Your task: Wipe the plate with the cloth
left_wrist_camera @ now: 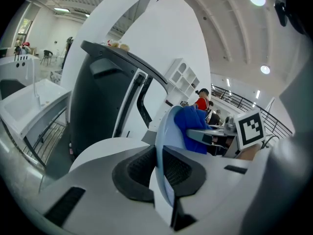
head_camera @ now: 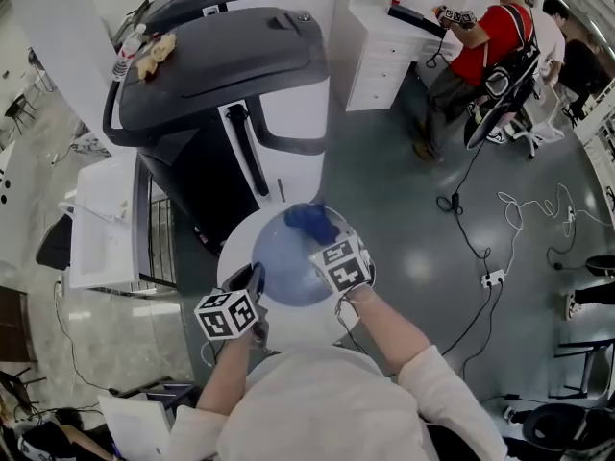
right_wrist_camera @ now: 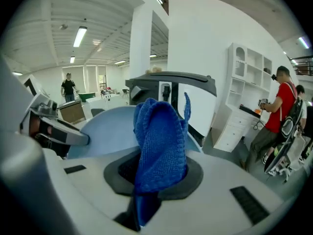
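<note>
Here the left hand-held gripper [head_camera: 256,279] pinches only the rim of the pale blue plate [head_camera: 288,272] above the round white counter [head_camera: 233,257], so I judge that a hard push from the blue cloth [head_camera: 309,222], clamped in the right hand-held gripper [head_camera: 322,240] at the plate's far edge, could lever it out.

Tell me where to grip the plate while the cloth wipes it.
Grip the plate by its thin rim, from the near-left, as the left hand-held gripper does: edge-on between the jaws, face left free for the cloth.

No readable text or labels.
</note>
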### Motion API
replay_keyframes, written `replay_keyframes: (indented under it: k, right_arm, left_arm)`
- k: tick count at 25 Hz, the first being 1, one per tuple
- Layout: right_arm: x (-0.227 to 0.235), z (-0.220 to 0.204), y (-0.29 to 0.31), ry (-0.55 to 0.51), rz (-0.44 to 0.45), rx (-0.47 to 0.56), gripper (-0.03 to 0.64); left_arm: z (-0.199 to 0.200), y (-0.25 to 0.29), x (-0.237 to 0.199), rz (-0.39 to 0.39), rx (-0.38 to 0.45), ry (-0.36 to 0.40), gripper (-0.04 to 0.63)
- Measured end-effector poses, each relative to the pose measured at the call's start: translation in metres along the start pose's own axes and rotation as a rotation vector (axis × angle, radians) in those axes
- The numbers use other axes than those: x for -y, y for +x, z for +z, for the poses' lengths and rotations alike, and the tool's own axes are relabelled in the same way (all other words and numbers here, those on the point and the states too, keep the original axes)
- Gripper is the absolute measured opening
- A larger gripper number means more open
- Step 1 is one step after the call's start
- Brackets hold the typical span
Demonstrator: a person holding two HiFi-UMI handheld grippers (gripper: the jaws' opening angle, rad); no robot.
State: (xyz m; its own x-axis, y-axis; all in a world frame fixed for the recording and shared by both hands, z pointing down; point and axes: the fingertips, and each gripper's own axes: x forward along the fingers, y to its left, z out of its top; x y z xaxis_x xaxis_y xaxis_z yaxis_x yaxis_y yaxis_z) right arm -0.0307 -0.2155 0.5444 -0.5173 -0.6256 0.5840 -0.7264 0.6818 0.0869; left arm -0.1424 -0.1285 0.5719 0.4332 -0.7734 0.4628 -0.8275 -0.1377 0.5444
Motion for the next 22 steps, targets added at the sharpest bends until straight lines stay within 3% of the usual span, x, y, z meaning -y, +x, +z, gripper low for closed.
replay_keyframes:
  k: [7, 12, 17, 22]
  right_arm:
    - [-0.098, -0.007, 0.009, -0.105, 0.26, -0.032, 0.086]
    - [-0.131, -0.039, 0.007, -0.124, 0.359, -0.099, 0.086]
    - [-0.119, -0.086, 0.002, -0.181, 0.37, -0.239, 0.086]
    - [-0.068, -0.11, -0.005, -0.123, 0.252, -0.307, 0.086]
  left_arm:
    - [0.012, 0.008, -0.005, 0.023, 0.011, 0.032, 0.043]
    - [0.026, 0.005, -0.017, 0.042, 0.046, -0.003, 0.043]
    - [0.036, 0.001, -0.027, 0.057, 0.073, -0.025, 0.043]
    - [0.032, 0.0, -0.034, 0.053, 0.049, -0.031, 0.043]
